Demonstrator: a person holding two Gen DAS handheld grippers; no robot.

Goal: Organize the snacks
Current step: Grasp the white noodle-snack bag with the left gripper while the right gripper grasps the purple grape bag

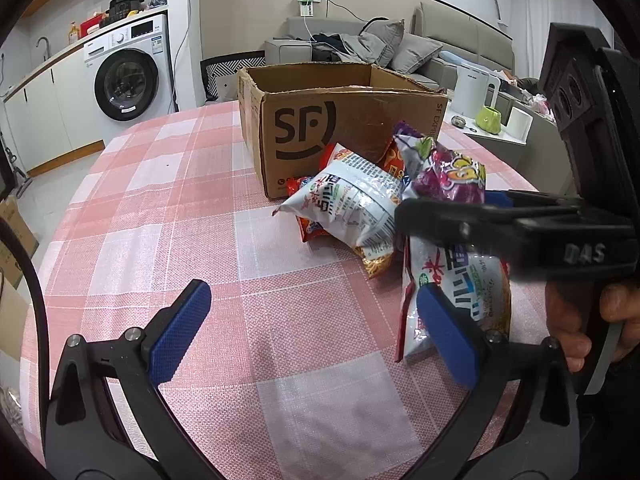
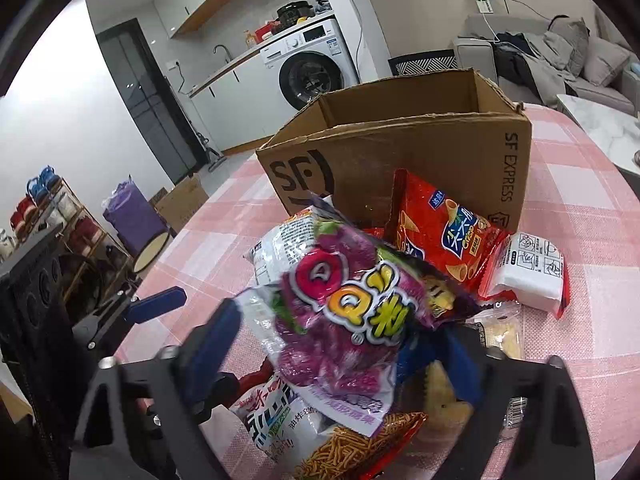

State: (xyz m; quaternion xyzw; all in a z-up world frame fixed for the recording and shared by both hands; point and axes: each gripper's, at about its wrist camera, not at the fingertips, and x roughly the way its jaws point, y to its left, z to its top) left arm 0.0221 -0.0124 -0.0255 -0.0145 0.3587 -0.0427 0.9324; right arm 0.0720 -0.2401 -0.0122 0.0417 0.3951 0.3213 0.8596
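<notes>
My right claw (image 2: 340,356) has its blue-padded fingers (image 2: 212,344) around the glossy purple candy bag with the big "QQ" lettering (image 2: 352,312) and carries it just above the heap — grasped, though I cannot tell how tightly. My left claw (image 1: 316,332) hangs released over the pink-and-white checked tablecloth (image 1: 168,216) near its front edge, its right pad (image 1: 448,336) touching the white noodle-snack packet with blue lettering (image 1: 472,292).

The rest of the snacks lie heaped against the front wall of the open brown cardboard box marked "SF" (image 2: 400,148), which sits toward the far edge of the cloth. In that heap: a second white crinkled packet printed with small text (image 1: 352,200), a red bag of cone-shaped crisps (image 2: 440,232) leaning on the box, and a small red-edged white packet (image 2: 528,272) to its right. These crowd the way between the purple bag and the box mouth.

Beyond the table stand a white front-loading washing machine (image 1: 126,72) and a grey sofa with cushions (image 1: 400,44).
</notes>
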